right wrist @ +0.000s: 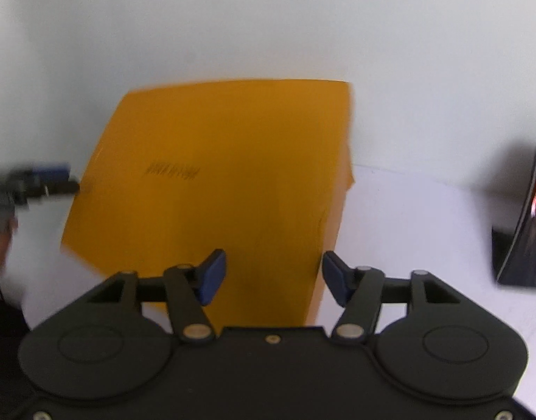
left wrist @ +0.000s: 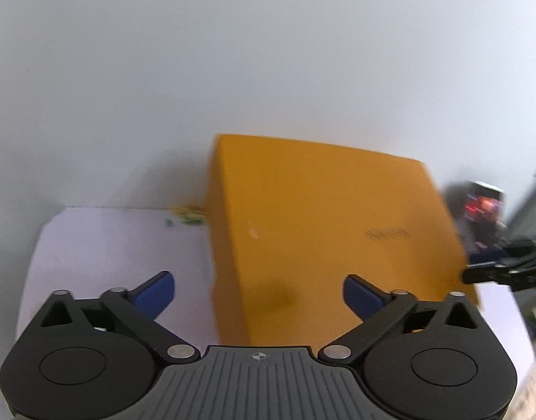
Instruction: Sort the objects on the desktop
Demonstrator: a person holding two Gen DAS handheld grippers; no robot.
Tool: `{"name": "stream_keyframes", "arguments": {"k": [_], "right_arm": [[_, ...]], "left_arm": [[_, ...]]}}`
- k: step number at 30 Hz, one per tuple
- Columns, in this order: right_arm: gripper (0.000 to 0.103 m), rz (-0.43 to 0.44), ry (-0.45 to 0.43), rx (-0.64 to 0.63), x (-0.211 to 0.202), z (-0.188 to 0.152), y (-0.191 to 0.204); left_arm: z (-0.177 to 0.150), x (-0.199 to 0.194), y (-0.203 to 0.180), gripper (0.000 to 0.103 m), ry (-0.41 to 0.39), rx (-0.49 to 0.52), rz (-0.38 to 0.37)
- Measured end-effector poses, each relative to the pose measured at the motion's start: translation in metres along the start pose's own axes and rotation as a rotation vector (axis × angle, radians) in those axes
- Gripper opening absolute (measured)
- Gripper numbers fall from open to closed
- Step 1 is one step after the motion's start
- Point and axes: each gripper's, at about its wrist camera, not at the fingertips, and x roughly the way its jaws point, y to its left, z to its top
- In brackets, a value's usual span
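A large orange box (left wrist: 320, 224) with small dark print on its lid stands on the white table (left wrist: 110, 245); it also shows in the right wrist view (right wrist: 225, 182). My left gripper (left wrist: 259, 294) is open and empty, its blue pads astride the box's near left corner. My right gripper (right wrist: 273, 276) is open and empty, its pads over the box's near right edge. The right gripper's tip (left wrist: 502, 269) shows at the box's right side in the left wrist view. The left gripper's tip (right wrist: 47, 180) shows at the box's left side in the right wrist view.
A small yellow-green object (left wrist: 189, 213) lies behind the box's left side by the wall. A dark stand with a red-lit screen (right wrist: 527, 224) stands on the table at the right; it also appears in the left wrist view (left wrist: 481, 210). A pale wall is behind.
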Motion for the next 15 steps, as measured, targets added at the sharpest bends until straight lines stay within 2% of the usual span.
{"name": "stream_keyframes", "arguments": {"k": [3, 6, 8, 11, 12, 15], "right_arm": [[0.072, -0.001, 0.039, -0.19, 0.0, -0.022, 0.019], [0.071, -0.039, 0.069, -0.279, 0.01, -0.035, 0.029], [0.071, -0.061, 0.067, -0.286, 0.018, -0.036, 0.033], [0.058, -0.088, 0.054, -0.262, 0.024, -0.033, 0.031], [0.053, -0.087, 0.056, -0.245, 0.024, -0.031, 0.028], [0.052, -0.076, 0.065, -0.205, 0.023, -0.025, 0.023]], "left_arm": [[-0.023, 0.001, -0.012, 0.103, 0.043, 0.081, -0.004], [-0.039, 0.014, -0.025, 0.103, 0.07, 0.164, 0.028], [-0.044, 0.023, -0.034, 0.102, 0.072, 0.21, 0.043], [-0.042, 0.033, -0.047, 0.097, 0.069, 0.272, 0.063], [-0.039, 0.035, -0.05, 0.097, 0.078, 0.275, 0.077], [-0.035, 0.034, -0.048, 0.097, 0.092, 0.226, 0.063]]}}
